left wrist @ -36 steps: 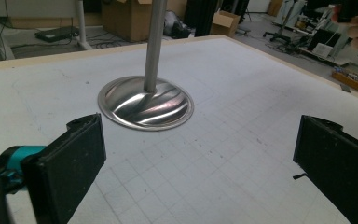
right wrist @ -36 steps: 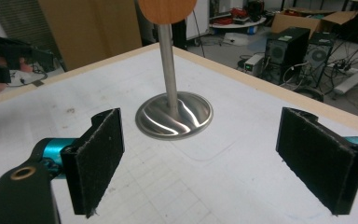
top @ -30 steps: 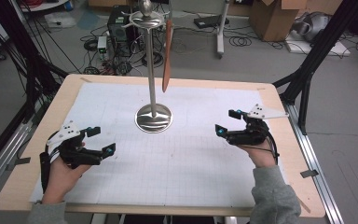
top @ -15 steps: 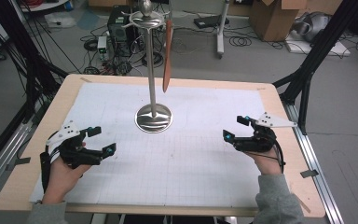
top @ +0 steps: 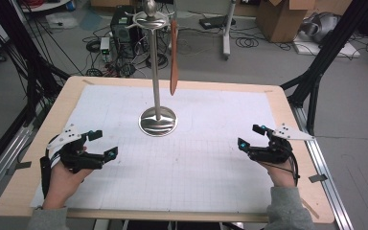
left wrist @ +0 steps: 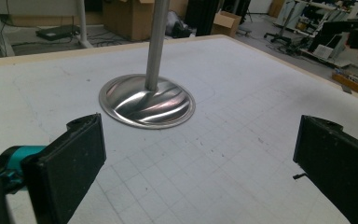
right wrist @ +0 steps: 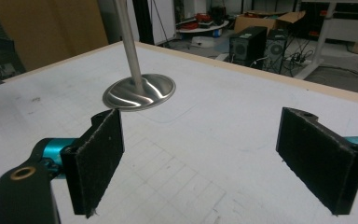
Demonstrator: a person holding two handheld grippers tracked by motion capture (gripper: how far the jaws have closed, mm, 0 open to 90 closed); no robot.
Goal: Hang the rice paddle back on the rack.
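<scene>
Steel stand [top: 158, 120] sits between and beyond left tongs [top: 106, 143] and right tongs [top: 250, 136], both released.

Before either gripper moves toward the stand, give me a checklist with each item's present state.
1. Left gripper open: ok, jaws wide apart and nothing between them in the left gripper view.
2. Right gripper open: ok, jaws wide apart, nothing held.
3. Stand upright on the mat: ok, its round base sits flat and the pole rises straight.
4. Brown strip hanging from the stand's top: ok, it hangs straight beside the pole; how it is attached, cannot tell.
5. Path from each gripper to the stand: ok, bare mat lies between them.
6. Both grippers apart from the stand: ok, neither touches it.
</scene>
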